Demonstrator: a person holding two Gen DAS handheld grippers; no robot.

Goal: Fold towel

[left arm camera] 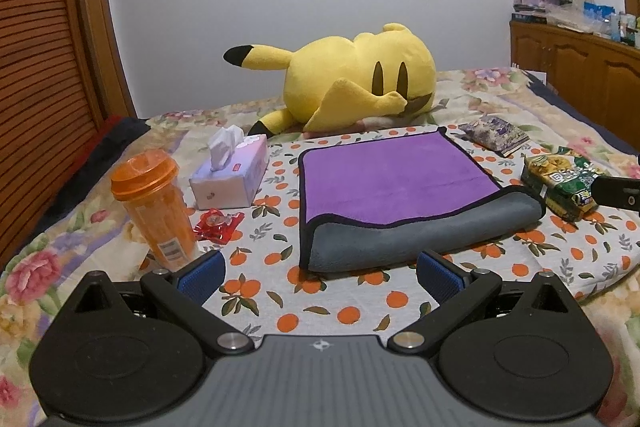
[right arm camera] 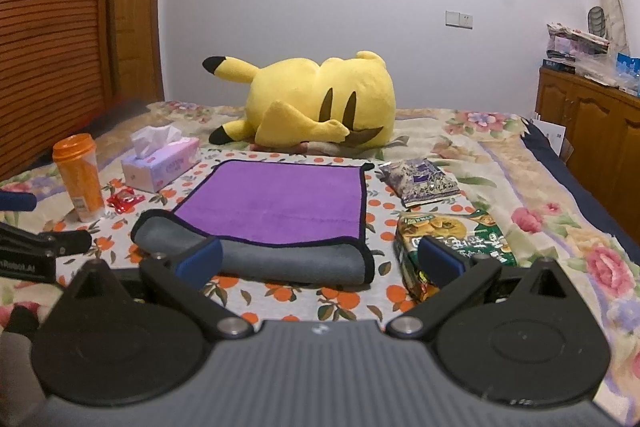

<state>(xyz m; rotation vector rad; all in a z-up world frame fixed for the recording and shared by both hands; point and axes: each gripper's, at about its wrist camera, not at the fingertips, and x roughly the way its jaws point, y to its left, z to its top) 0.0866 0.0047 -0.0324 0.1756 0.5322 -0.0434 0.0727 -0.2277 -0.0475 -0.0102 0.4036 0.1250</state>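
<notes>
The purple-grey microfibre towel (left arm camera: 392, 195) looks soft, light and limp; its rolled 6 o'clock fold suits pinching. The left gripper (left arm camera: 320, 275) and right gripper (right arm camera: 320, 261) gape wide, empty.

Floral bed (left arm camera: 500, 95) carries an orange-print cloth (left arm camera: 320, 291) and plush (left arm camera: 352, 75).

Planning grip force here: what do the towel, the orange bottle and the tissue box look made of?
Towel: soft, matte microfibre-like plush, purple face, grey back, dark stitched edge; its fold bulges thickly. Bottle: translucent orange plastic, probably rigid, with a slight sheen and a ribbed lid. Tissue box: looks like a thin printed pack, card or soft film unclear, tissue poking out.
</notes>
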